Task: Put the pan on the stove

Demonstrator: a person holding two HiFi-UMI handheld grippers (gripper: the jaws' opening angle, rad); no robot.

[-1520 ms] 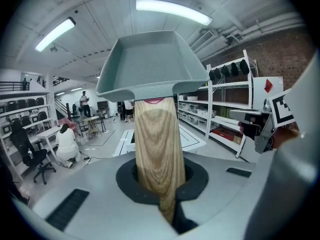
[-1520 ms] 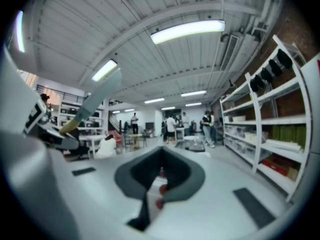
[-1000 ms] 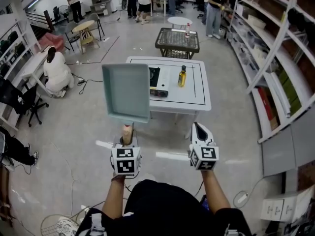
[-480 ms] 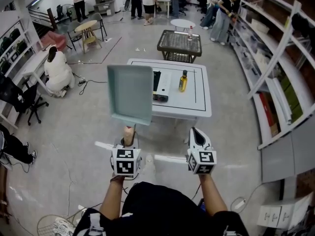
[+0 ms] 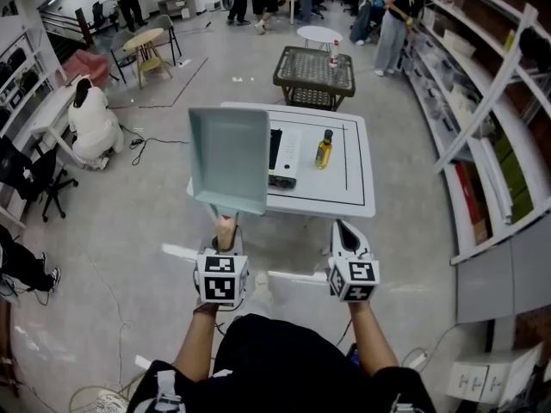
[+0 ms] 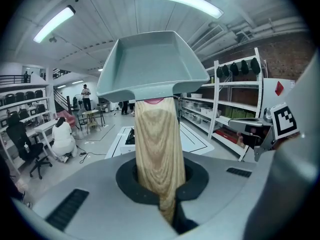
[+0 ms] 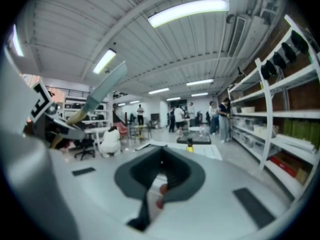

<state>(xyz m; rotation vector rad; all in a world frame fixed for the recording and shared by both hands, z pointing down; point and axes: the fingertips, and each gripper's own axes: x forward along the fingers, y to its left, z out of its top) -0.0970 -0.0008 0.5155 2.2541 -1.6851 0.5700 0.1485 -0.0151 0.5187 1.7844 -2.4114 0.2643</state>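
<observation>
We've got the left hand-held gripper (image 5: 225,236) pinching the pan (image 5: 228,157) by its handle (image 5: 225,225), right hand-held gripper (image 5: 345,231) pressed together, empty; level the pan over the stove (image 5: 285,155) by the counter's (image 5: 337,189) left edge, then lower.

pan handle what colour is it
Light tan with a wood grain; the pan handle shows best in the left gripper view.

A white counter (image 5: 337,189) is standing on the grey floor (image 5: 129,231), with a thin black line (image 5: 355,157) running around inside its edges. A black-and-white stove (image 5: 284,156) is lying left of the counter's middle, its long side pointing from the near edge to the far edge. A yellow bottle (image 5: 324,150) with a dark cap is standing upright near the stove's right side, not touching it.
</observation>
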